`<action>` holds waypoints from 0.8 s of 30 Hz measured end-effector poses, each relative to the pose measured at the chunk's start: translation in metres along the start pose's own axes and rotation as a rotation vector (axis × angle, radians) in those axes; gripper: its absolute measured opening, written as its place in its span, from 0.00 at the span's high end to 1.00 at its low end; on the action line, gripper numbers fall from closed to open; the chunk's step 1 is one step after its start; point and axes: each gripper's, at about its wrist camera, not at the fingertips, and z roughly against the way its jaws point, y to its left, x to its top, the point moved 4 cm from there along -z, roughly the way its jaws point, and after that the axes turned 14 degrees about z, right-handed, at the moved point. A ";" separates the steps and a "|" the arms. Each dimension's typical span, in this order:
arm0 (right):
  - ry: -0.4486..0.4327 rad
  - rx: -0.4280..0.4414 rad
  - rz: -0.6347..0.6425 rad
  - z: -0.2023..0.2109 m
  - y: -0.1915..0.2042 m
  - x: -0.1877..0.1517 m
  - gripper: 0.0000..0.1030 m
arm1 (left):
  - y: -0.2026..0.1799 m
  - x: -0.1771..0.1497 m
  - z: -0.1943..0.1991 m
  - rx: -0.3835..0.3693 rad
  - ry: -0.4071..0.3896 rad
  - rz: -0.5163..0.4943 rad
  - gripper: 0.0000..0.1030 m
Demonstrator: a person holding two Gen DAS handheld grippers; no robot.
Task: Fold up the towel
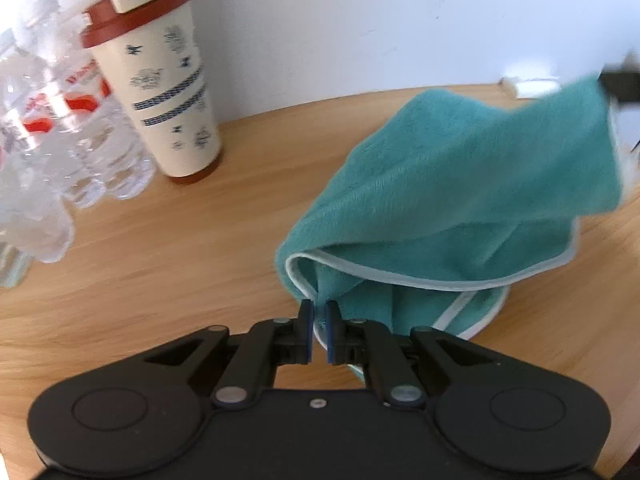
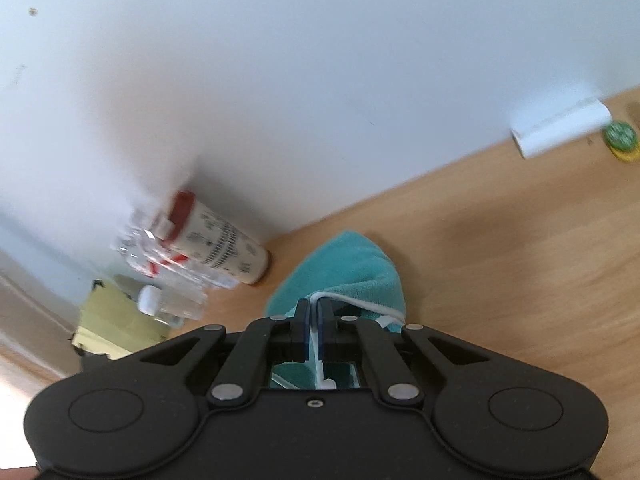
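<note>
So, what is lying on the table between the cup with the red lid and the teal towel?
Nothing: in the left wrist view, only bare wooden table lies between the cup and the teal towel.

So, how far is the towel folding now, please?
Done: both grippers have a grip. The left gripper is shut on the white-trimmed edge of the teal towel; the right gripper is shut on another edge. In hand: the towel hangs partly lifted off the wooden table. Left: no neat fold shows; it must be laid over and flattened.
</note>
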 end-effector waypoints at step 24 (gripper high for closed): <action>0.354 -0.135 0.178 -0.053 0.004 -0.090 0.63 | -0.033 -0.018 0.014 -0.064 -0.001 -0.276 0.65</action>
